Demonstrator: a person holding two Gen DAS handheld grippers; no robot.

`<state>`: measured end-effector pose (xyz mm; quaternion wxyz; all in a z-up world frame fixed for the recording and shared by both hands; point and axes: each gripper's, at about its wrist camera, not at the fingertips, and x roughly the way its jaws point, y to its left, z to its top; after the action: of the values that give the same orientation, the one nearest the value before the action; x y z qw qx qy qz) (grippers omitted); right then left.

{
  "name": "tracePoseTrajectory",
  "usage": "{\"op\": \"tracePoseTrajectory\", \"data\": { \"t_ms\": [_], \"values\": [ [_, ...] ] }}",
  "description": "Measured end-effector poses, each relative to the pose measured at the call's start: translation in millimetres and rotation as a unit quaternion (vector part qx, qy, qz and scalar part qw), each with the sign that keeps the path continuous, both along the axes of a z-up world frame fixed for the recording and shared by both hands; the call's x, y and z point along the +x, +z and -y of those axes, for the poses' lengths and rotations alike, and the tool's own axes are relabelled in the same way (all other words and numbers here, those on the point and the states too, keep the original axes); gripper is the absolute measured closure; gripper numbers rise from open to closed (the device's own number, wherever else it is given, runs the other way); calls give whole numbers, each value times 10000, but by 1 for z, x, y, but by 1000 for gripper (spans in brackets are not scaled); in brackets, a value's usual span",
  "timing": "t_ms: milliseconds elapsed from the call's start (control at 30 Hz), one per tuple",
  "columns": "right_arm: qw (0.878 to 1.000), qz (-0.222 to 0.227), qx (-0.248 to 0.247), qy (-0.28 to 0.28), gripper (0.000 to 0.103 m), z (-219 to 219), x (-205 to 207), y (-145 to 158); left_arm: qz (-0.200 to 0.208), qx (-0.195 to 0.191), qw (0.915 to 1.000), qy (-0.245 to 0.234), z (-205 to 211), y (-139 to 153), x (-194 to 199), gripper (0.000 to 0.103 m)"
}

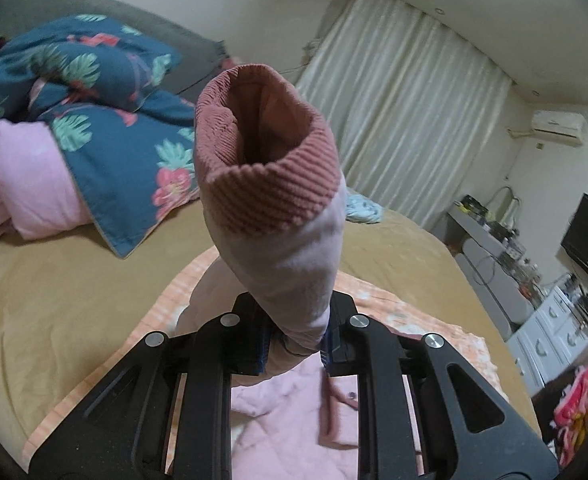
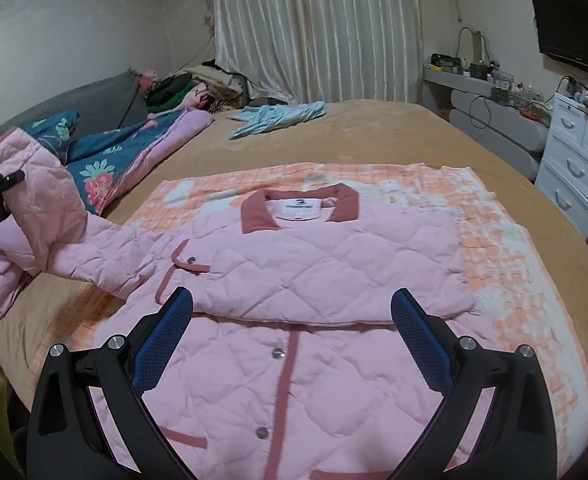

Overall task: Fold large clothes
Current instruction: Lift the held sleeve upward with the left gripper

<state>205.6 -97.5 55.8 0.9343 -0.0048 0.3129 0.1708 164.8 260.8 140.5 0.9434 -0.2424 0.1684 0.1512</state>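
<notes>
A pink quilted jacket (image 2: 314,264) with dark pink collar and trim lies front up on an orange checked blanket (image 2: 506,248) on the bed. Its right sleeve is folded across the chest. My left gripper (image 1: 296,344) is shut on the jacket's other sleeve (image 1: 289,248) and holds it raised, the ribbed dark pink cuff (image 1: 269,188) pointing up toward the camera. In the right wrist view that lifted sleeve (image 2: 41,196) shows at far left. My right gripper (image 2: 291,340) is open and empty, hovering above the jacket's front with blue pads (image 2: 161,344) spread wide.
A blue floral quilt (image 1: 105,120) and pink bedding (image 1: 21,184) lie along the headboard side. A light blue garment (image 2: 277,118) lies at the bed's far end by the curtains. White drawers (image 2: 578,160), a desk and a wall TV (image 2: 574,28) stand to the right.
</notes>
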Motion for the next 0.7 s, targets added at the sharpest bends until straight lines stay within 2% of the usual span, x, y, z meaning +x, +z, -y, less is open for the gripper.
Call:
{"op": "tracePoseTrajectory", "data": {
  "t_ms": [333,700],
  "values": [
    [9991,71,393,-151,4,42,-12,4,64,309,9984,-463,51,24,20,92],
    [9967,264,612,-469,4,80,-22,12,45,559,9934,-1005,108,31,46,92]
  ]
}}
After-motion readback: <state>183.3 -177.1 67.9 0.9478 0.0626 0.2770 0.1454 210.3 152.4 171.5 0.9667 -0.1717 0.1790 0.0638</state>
